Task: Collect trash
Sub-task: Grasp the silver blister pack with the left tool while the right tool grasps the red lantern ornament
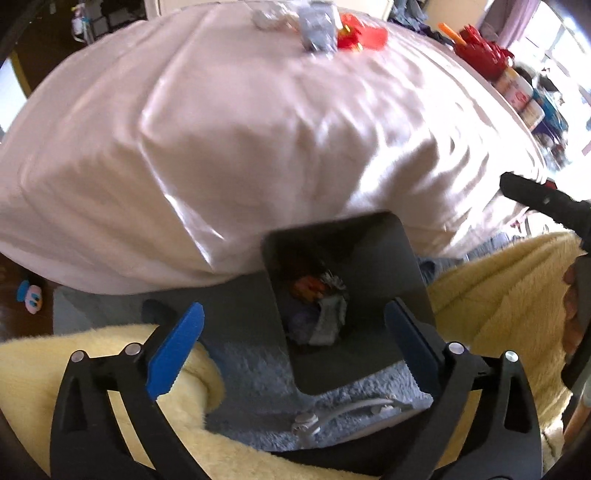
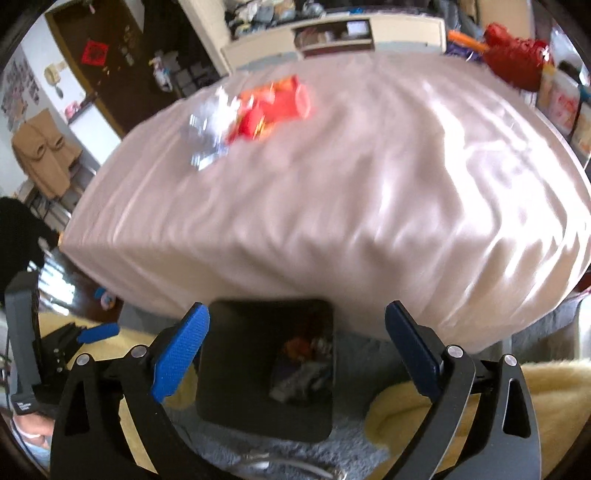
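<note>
- Nearest us, both tools stand wide with nothing between their blue pads: the left tool (image 1: 293, 341) and the right tool (image 2: 295, 343) each hang over the same dark square bin (image 1: 388, 258), which stands on a grey-blue rug (image 1: 251, 384) at the foot of the bed.
- Only the left wrist view shows a white cable (image 1: 347, 410) lying on the rug just before the bin, and a black part of the right tool at its right edge; only the right wrist view shows the left tool (image 2: 98, 332) from the side, low at the left, with a blue pad showing.
- We count one bin. Inside it lies a small heap of trash (image 1: 321, 299): something orange-red, something crinkled and silver-grey, and a bluish scrap; how many pieces there are we cannot tell.
- Yellow fleece (image 1: 498, 295) flanks the bin on both sides.
- Beyond the bin rises the bed (image 1: 258, 129) under a pale pink sheet.
- On the bed's far part, well apart from the bin, more trash lies: a red wrapper (image 2: 280, 107) touching a silver wrapper (image 2: 208, 129). Blur hides any finer count.
- Farthest, the right wrist view alone shows a cream shelf unit (image 2: 332, 33) behind the bed.
</note>
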Demonstrator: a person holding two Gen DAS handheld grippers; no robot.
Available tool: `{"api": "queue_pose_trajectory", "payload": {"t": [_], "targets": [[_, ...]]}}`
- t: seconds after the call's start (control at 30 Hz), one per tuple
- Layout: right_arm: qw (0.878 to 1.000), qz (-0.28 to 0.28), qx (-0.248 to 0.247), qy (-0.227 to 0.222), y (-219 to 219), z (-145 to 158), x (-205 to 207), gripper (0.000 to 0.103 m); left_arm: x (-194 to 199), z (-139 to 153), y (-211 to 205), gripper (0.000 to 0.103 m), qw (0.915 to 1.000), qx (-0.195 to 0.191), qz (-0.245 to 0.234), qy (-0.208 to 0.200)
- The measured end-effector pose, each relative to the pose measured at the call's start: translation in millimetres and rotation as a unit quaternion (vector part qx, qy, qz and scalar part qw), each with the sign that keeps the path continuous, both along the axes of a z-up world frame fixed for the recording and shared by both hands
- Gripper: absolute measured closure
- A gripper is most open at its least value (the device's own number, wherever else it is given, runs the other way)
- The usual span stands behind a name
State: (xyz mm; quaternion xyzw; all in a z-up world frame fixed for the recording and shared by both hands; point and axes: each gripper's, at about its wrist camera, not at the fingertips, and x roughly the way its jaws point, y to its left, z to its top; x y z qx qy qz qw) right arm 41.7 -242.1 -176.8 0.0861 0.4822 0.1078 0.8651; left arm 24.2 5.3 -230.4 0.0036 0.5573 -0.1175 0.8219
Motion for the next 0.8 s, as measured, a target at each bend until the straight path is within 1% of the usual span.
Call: {"api": "queue_pose_trajectory", "payload": {"t": [0.13, 0.23, 0.37, 0.5, 0.63, 0.8], "targets": [[1.0, -0.009, -0.009, -0.019, -8, 16, 17, 0.007, 11, 15, 2, 0.008, 0.9998, 0.006, 0.0, -0.017], [1.0, -0.007, -0.014, -0.025, -10, 22, 33, 0.007, 24, 29, 1, 0.008, 0.9995, 0.008, -0.001, -0.03], [0.999, -0.001, -0.02, -0.036, -3, 29, 52, 0.007, 45, 43, -5, 0.008, 0.9989, 0.009, -0.001, -0.045], [0.999, 0.001, -0.021, -0.042, 4, 31, 74, 0.007, 73, 58, -14, 0.008, 0.998, 0.001, -0.003, -0.063], [0.999, 0.0, -0.021, -0.047, 8, 33, 93, 0.007, 106, 65, -21, 0.008, 0.9974, -0.011, 0.001, -0.071], [0.998, -0.007, -0.027, -0.053, 7, 35, 112, 0.007, 144, 61, -35, 0.01, 0.997, -0.01, 0.002, -0.077]]}}
